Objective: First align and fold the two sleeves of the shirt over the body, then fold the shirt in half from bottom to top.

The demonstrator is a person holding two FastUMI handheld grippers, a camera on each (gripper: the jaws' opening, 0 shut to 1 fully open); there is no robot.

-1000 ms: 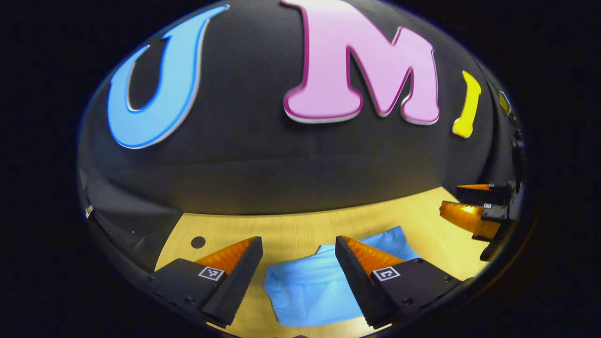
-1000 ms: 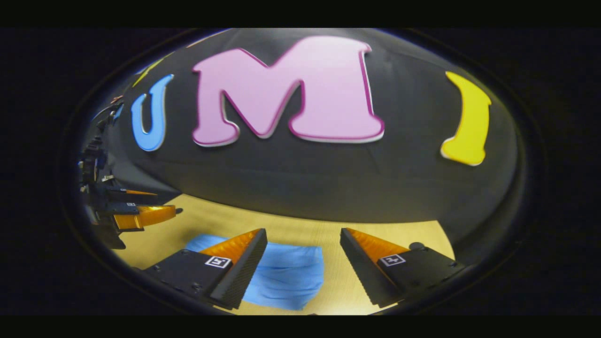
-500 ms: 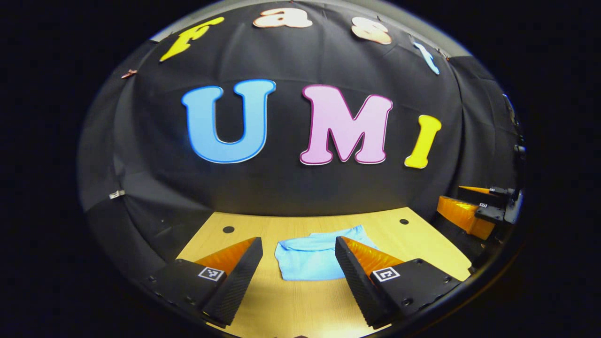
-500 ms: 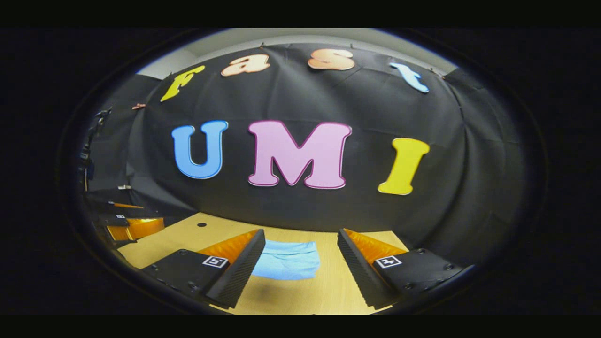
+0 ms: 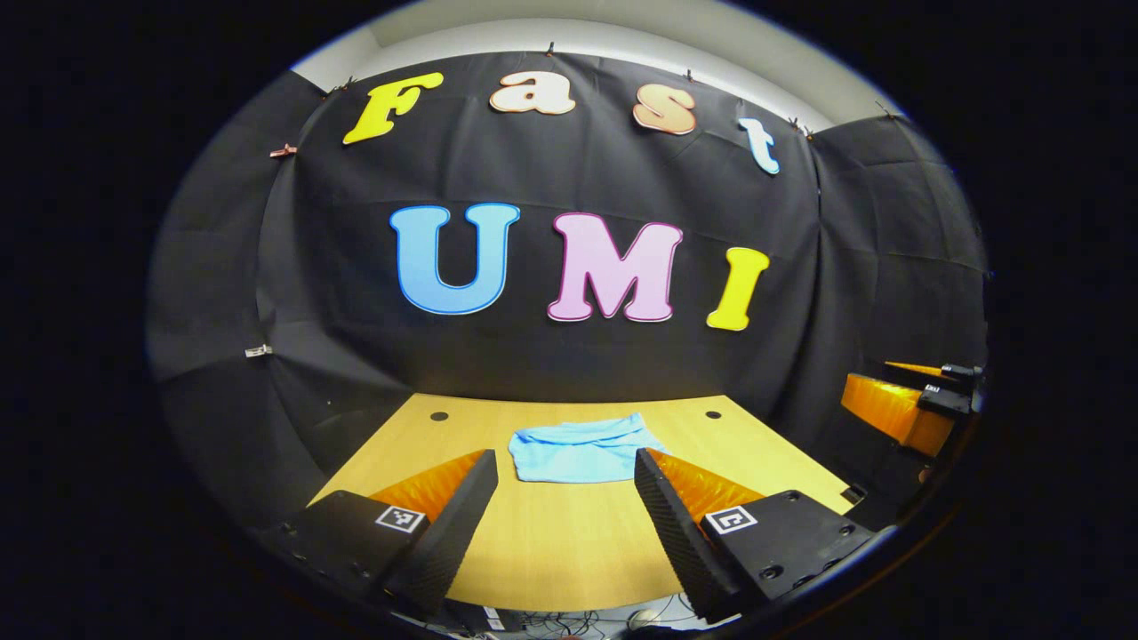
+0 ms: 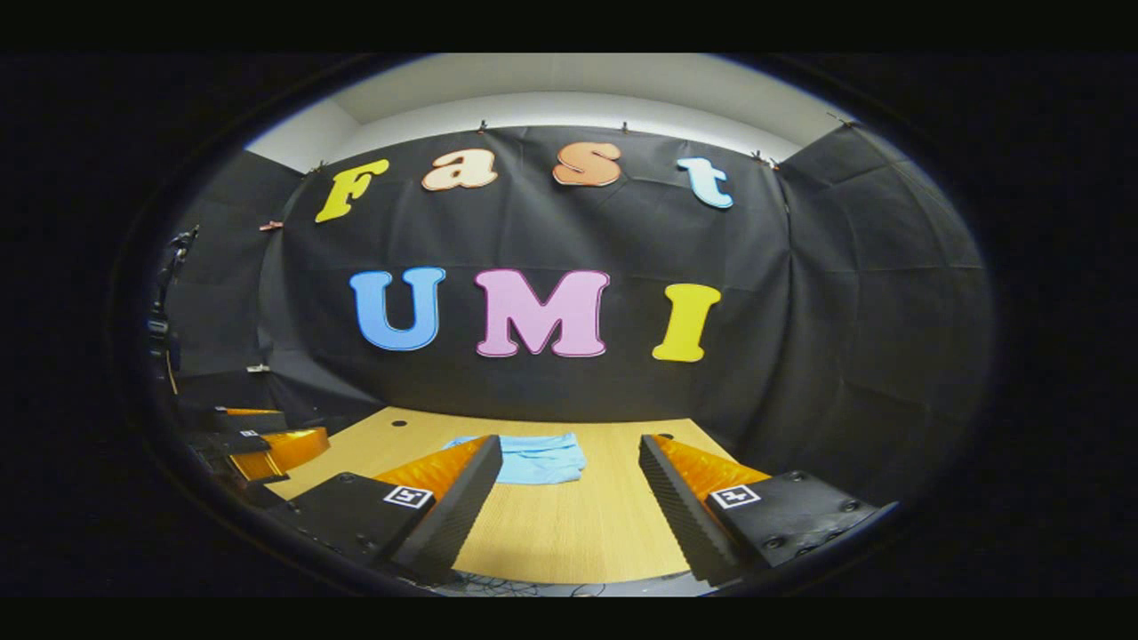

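While folded on the table (image 5: 533, 551), one shirt (image 5: 578, 449); two grippers, jaws wide, empty

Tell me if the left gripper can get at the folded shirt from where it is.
Probably yes: the left gripper is open, and only bare table lies between it and the shirt.

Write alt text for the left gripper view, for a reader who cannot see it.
A light blue shirt, folded into a compact bundle, lies on a wooden table in front of a black cloth wall. The left claw is open in the foreground, short of the shirt and not touching it. The right claw shows at the right edge, away from the shirt.
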